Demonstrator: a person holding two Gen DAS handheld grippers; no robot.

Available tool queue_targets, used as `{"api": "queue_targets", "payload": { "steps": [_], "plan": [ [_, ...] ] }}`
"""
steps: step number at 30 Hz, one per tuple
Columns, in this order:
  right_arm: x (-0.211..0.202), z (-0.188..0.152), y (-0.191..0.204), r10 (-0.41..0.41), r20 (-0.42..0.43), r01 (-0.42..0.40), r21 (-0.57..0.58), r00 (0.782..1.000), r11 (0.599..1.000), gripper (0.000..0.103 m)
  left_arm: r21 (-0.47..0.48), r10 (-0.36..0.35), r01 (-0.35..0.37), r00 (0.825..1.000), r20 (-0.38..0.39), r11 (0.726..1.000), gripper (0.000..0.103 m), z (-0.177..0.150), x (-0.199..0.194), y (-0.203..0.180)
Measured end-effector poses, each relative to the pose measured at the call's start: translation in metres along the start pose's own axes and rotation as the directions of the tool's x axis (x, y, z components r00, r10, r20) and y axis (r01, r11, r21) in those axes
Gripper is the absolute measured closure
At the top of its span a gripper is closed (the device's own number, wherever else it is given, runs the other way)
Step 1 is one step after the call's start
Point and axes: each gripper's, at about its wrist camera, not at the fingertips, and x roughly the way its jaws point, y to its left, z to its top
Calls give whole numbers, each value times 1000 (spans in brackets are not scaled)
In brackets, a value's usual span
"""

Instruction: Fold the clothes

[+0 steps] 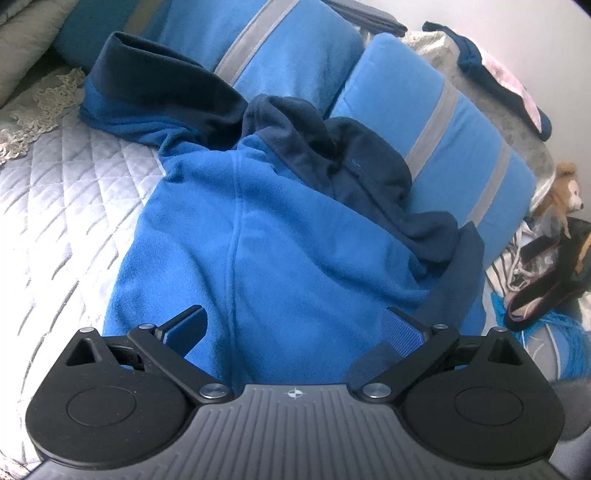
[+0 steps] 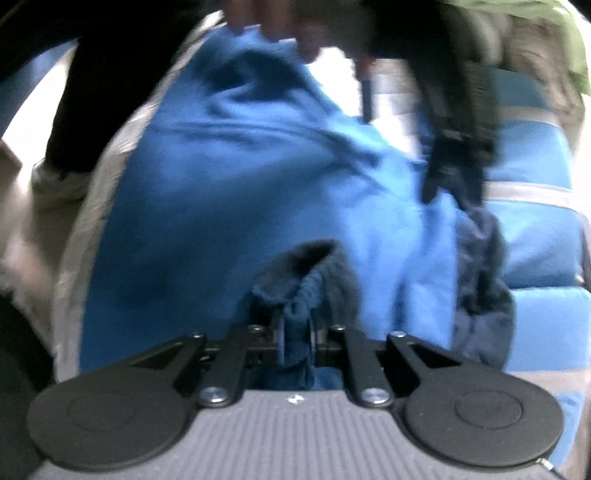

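Note:
A blue fleece jacket (image 1: 266, 229) with dark navy collar and sleeve trim lies spread on a quilted white bedspread (image 1: 55, 206). One sleeve (image 1: 155, 92) stretches to the far left. My left gripper (image 1: 295, 328) is open, its jaws wide apart just above the jacket's lower body, holding nothing. My right gripper (image 2: 295, 343) is shut on a bunched navy-trimmed fold of the jacket (image 2: 299, 295); the rest of the jacket (image 2: 229, 192) spreads out ahead of it. The right wrist view is motion-blurred. The other gripper (image 2: 458, 147) shows as a dark shape at the upper right of that view.
Two blue pillows with grey stripes (image 1: 436, 129) lie behind the jacket. A stuffed toy (image 1: 565, 192) and a cluttered pile (image 1: 546, 266) sit at the right. Lace trim (image 1: 40, 110) edges the bedspread at left. A person's fingers (image 2: 273, 22) show at the top of the right wrist view.

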Motion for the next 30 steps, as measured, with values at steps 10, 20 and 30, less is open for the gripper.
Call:
{"api": "queue_targets", "payload": {
  "steps": [10,20,30],
  "plan": [
    [-43,-63,-122,-564,-91,537,461,821,707,91,-3,7,-6,999,51,1000,0,3,-6,-2],
    [-160,-368,-177,-453,-794,826,530,405,-190,91,19,5,-6,999,48,1000,0,3,-3,-7],
    [-145,-477,-90,-186,-863,763,503,470,-405,90,57,15,-17,999,34,998,0,-1,9,-20]
  ]
}}
